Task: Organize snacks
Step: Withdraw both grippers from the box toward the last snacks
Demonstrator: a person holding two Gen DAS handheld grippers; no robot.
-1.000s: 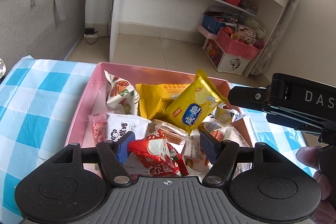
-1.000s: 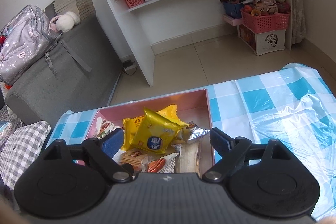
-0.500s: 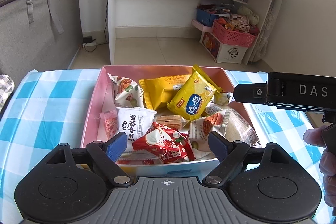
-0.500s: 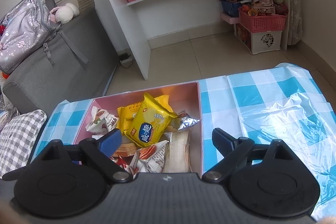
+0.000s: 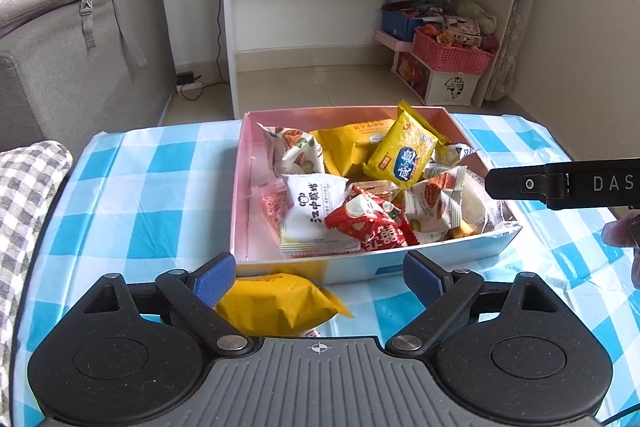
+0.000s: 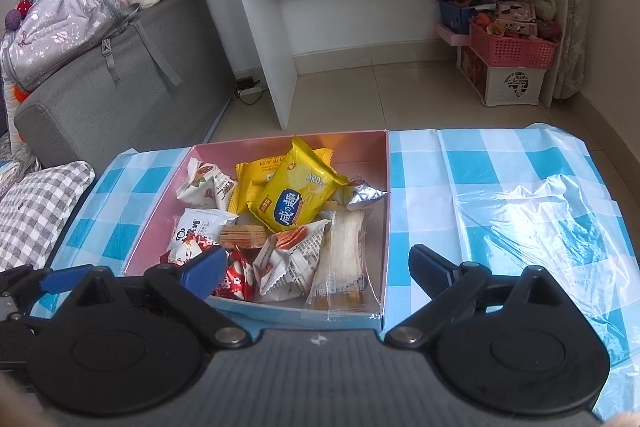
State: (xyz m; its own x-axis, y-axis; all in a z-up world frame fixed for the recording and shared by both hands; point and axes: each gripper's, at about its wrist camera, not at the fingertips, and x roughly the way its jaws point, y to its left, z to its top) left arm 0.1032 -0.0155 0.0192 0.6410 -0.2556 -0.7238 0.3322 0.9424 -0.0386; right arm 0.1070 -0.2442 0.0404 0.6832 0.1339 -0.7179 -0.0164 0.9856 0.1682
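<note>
Left wrist view: the left gripper (image 5: 316, 273) hangs over the near edge of the checked tablecloth (image 5: 132, 187), its jaws wide and opening, pressing on nothing; a yellow packet (image 5: 276, 301) lies on the cloth between them, just outside the near wall of the pink snack box (image 5: 240, 179). Inside the box lie a red packet (image 5: 370, 223), a white packet (image 5: 314, 211) and a yellow biscuit packet (image 5: 402, 151) propped on the pile. The right gripper's body enters from the right, above the box's right wall. Right wrist view: the right gripper (image 6: 316, 263) has its jaws wide and opening, with nothing gripped, straddling the near right part of the box (image 6: 384, 187); the yellow biscuit packet (image 6: 294, 197) tops the heap.
</note>
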